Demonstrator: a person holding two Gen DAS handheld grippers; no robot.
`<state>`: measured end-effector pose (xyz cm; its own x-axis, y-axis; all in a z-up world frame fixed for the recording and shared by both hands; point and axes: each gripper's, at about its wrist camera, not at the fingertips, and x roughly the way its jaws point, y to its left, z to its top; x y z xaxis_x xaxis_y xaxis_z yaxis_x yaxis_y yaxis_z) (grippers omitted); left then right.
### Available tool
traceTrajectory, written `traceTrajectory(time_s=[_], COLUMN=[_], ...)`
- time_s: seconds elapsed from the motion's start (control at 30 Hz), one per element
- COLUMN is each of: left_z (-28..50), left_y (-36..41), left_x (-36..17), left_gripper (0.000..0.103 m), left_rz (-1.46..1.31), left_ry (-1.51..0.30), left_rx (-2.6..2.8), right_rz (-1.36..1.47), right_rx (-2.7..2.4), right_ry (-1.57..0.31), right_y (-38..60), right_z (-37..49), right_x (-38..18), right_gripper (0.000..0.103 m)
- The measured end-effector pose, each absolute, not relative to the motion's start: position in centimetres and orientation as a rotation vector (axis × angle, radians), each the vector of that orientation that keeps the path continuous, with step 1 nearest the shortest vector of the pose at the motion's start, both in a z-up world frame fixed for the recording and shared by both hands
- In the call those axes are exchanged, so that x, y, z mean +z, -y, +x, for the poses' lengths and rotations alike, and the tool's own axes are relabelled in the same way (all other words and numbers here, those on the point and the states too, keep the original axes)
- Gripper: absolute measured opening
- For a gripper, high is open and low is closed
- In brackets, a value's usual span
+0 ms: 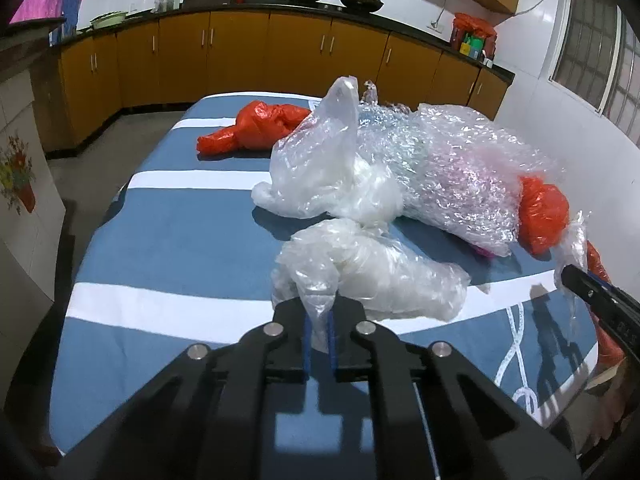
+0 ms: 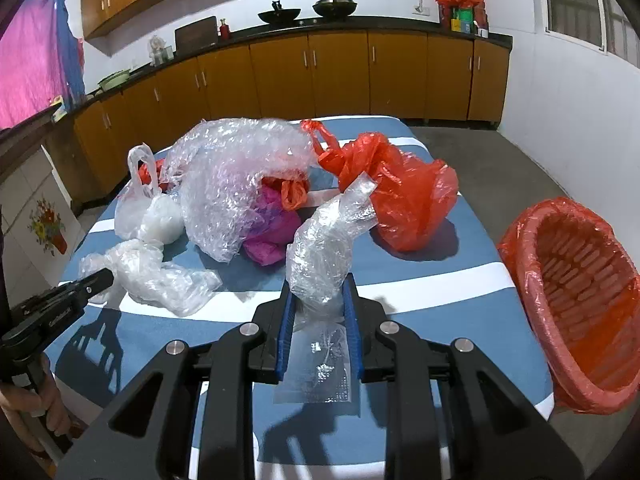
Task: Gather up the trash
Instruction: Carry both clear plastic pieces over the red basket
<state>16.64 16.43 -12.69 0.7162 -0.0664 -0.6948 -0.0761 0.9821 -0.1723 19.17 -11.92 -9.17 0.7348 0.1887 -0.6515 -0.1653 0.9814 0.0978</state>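
1. looking through left wrist view: left gripper (image 1: 318, 320) nearly closed, blue pads pinching a thin tail of the clear plastic bag (image 1: 372, 276). bulk of that bag resting on the blue striped cloth (image 1: 168, 232), just ahead of the fingers.
2. same view, beyond it: bubble wrap heap (image 1: 440, 168) with a second clear bag (image 1: 320, 168) leaning on its left side, red bag (image 1: 256, 130) further back, another red lump (image 1: 542, 216) at the heap's right end. right gripper (image 1: 576, 280) poking in from the right edge, film in its grip.
3. switching to right wrist view: right gripper (image 2: 320, 312) partly closed, jaws well apart but squeezing a crumpled bubble wrap piece (image 2: 328, 248); loose flat end hanging back between the fingers.
4. same view: red-lined basket (image 2: 576, 300) off the table's right edge, tilted toward the camera, looks empty. large red bag (image 2: 404, 192) just behind the held piece, magenta scrap (image 2: 268, 236) tucked under the big heap (image 2: 236, 184). left gripper (image 2: 92, 282) visible at left, touching the clear bag (image 2: 152, 272).
5. risks, as judged:
   - left hold is on a thin slippery tail only; likely to slip out on lift.
   - clear bag lies close against the pile; lifting could drag neighbours along or off the cloth.
   - right piece springy, loosely held; could pop free or snag the large red bag on the swing to the basket.
   - basket tilted, liner loose; drop near the rim could miss or spill to the floor.
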Motion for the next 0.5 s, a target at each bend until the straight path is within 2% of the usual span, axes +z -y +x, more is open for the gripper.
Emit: traceTrajectory(time_s=[0.5], left_z=[13.1], left_y=[-14.0], left_x=[-7.8], left_gripper=[0.006], left_rz=[-0.189], left_ry=[-0.65], left_rx=[-0.053], right_rz=[0.078], right_rx=[0.193], right_ry=[-0.669], right_y=[14.1], right_z=[17.9], right_x=[-7.3], right_gripper=[0.024])
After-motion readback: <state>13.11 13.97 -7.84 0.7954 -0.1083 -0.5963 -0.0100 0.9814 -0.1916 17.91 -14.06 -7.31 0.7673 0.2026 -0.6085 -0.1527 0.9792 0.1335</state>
